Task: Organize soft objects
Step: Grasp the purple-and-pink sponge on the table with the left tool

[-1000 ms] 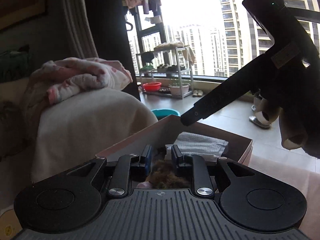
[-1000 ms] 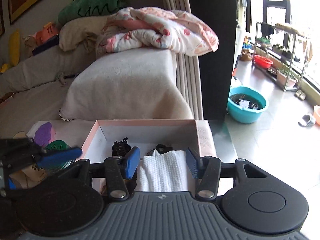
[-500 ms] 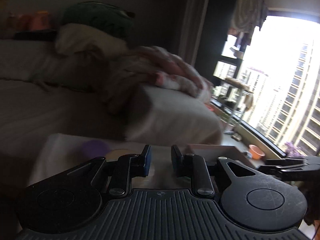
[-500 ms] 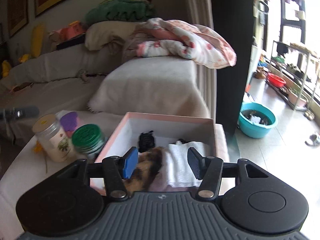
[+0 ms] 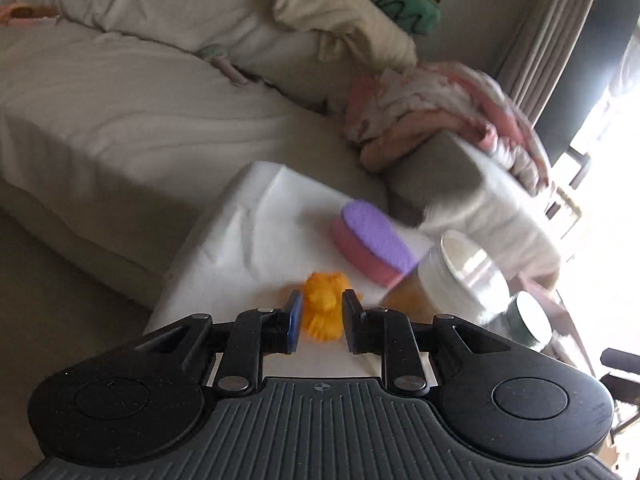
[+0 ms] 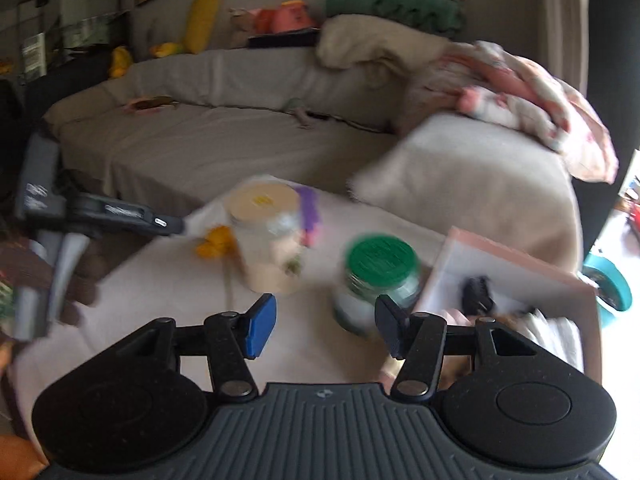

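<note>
Orange soft toy point(image 5: 322, 307) and purple-topped sponge point(image 5: 370, 242) remain on the white cloth, unsorted, the left gripper point(image 5: 319, 325) narrowly parted and empty before the toy, the right gripper point(image 6: 324, 330) half open, empty, while the pink box point(image 6: 516, 256) (far right) already holds soft items

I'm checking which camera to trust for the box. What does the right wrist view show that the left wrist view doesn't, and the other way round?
Only the right wrist view shows the inside of the pink box, with a black item in it, plus the left claw's side profile.

Only the left wrist view shows the orange toy up close, seen between the left claw's fingers, with no visible contact.

Both show the purple and pink sponge, the cream-lidded jar, the green-lidded jar, the white-covered table and the sofa.
</note>
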`<state>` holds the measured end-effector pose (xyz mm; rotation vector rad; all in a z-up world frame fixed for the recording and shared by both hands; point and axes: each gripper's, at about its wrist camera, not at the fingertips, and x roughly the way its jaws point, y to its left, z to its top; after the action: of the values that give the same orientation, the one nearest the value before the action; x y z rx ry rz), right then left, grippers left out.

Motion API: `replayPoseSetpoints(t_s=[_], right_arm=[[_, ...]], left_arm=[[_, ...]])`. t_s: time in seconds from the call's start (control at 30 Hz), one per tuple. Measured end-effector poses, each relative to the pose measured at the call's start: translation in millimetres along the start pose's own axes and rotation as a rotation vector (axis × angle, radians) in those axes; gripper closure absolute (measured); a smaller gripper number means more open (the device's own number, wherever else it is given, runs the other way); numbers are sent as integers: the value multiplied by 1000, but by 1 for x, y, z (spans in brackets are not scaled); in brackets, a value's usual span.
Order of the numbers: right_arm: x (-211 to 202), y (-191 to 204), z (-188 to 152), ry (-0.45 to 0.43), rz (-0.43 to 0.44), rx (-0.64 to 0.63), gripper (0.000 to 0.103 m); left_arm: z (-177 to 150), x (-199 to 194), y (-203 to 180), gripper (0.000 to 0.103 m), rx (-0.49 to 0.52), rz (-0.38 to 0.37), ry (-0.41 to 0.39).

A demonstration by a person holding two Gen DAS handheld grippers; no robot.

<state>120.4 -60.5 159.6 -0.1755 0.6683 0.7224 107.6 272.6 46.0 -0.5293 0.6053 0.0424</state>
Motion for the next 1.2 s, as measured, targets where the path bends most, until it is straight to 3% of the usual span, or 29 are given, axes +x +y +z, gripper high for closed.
replayPoseSetpoints(t_s=[0.1,0.2,0.27,0.37,0.47,0.57,0.67,0.8,0.93,1.1,1.2], right_arm=[[8,8,50,15,46,9,48],[19,6,96,28,55,57,48],[25,3,113,29,58,75,48],[29,-2,117,21,17,56,48],[32,-15,102,28,-10,42,48],[36,-36,82,43,-22,58,48],[42,-54,64,64,-48,68,48],[51,-72,43,76,-65,74,48],[51,-81,25,54,7,128,48],[35,-75,5,-7,-5,46,48],[27,-77,-5,-22,5,5,44]], left_arm=[[22,10,-2,79,64,-110,-7],[57,47,-10,79,78,-205,82],[80,76,-15,79,36,-202,150],[100,116,-27,80,33,-175,270],[108,147,-31,79,39,-218,418],[108,161,-24,80,-16,-166,507],[107,162,-21,84,-35,-132,526],[111,165,-37,84,80,-27,427],[116,181,-49,82,150,48,369],[122,178,-63,77,163,123,410],[124,165,-68,76,138,179,485]])
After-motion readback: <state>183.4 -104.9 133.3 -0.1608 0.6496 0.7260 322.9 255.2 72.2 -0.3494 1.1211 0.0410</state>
